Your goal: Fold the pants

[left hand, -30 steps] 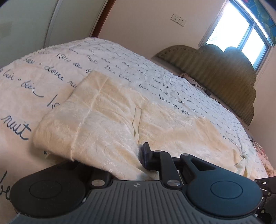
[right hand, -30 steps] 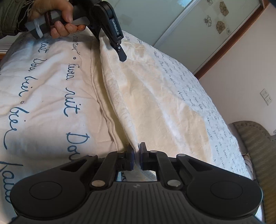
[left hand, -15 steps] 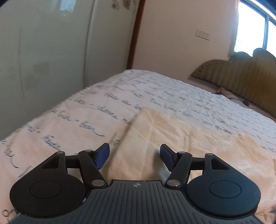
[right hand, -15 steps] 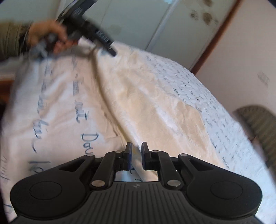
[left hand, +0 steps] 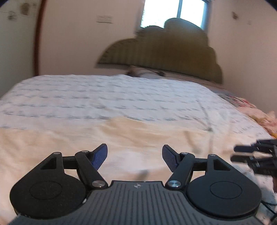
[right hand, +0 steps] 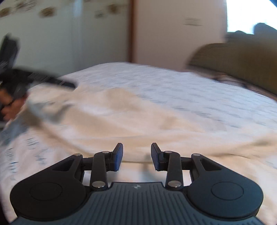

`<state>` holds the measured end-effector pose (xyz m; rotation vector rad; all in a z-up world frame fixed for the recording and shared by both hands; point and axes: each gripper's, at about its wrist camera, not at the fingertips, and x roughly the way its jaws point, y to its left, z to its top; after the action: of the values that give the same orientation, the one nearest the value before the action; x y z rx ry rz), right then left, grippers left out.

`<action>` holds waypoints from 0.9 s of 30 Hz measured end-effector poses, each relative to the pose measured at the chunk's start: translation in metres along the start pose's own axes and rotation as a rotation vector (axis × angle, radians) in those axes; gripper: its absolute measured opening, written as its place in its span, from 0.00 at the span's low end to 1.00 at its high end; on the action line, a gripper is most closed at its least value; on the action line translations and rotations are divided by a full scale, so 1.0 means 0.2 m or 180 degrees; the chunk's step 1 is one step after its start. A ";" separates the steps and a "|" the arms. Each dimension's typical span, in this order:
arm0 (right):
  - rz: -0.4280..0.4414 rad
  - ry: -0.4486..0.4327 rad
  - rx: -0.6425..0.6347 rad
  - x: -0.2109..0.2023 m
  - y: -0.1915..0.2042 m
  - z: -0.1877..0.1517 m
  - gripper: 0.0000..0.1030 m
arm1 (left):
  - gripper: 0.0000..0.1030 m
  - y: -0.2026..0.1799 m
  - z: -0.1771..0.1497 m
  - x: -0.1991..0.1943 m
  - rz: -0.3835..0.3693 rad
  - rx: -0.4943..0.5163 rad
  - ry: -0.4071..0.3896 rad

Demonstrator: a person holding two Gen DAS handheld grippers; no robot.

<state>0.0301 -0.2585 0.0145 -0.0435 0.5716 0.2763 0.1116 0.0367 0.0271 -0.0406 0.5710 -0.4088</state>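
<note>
- Bedroom setting: a bed (left hand: 121, 97) under a white script-printed cover, an olive scalloped headboard (left hand: 164, 52) against the far wall at 12 o'clock, a bright window (left hand: 174, 13) above it. Both views are motion-blurred.
- Task item: the cream pants (left hand: 107, 136) lie flat on the cover as a broad folded band, directly ahead of both my grippers. In the right wrist view the same cloth (right hand: 138, 121) runs from 9 o'clock to 3 o'clock, its near edge just beyond my fingertips.
- My left gripper (left hand: 134, 158): jaws spread wide and opening further, nothing between the pads; the cloth lies beneath them, not pinched.
- My right gripper (right hand: 136, 156): jaws part-spread and opening; the gap is empty, showing only bedcover and the cloth's near edge.
- Cross-check: the right tool appears at 3 o'clock in the left view, and the left tool, with the hand (right hand: 10, 105) gripping it, at 9 o'clock in the right view.
- Step in hand, by my judgement: a fold is laid down and released; both tools are free.
- Next move calls for: choosing the ends of the band, pinching both layers at each corner, and carrying one end over the other evenly. How many folds remain I cannot tell.
</note>
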 end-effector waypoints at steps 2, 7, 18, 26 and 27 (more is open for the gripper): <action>-0.0461 0.0004 0.0428 -0.10 -0.27 -0.05 0.34 | 0.71 -0.16 -0.02 0.10 -0.0389 0.0191 0.0128; -0.1132 0.0186 0.1105 -0.23 -0.76 -0.24 0.39 | 0.71 -0.46 -0.08 0.29 -0.0838 0.0702 0.0322; -0.1113 0.0305 0.1880 -0.05 -1.35 -0.34 0.44 | 0.65 -0.68 -0.22 0.46 -0.1015 0.1160 0.0332; -0.1491 0.0260 0.1097 0.01 -1.23 -0.22 0.13 | 0.50 -0.69 -0.19 0.51 -0.1084 0.1070 0.0427; -0.1549 0.0433 0.1053 0.07 -1.23 -0.23 0.23 | 0.50 -0.69 -0.18 0.51 -0.1086 0.1077 0.0431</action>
<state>0.0832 -0.4979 -0.0412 0.1189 0.7159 -0.2979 0.1200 -0.1276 -0.0360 0.2186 0.6233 -0.8407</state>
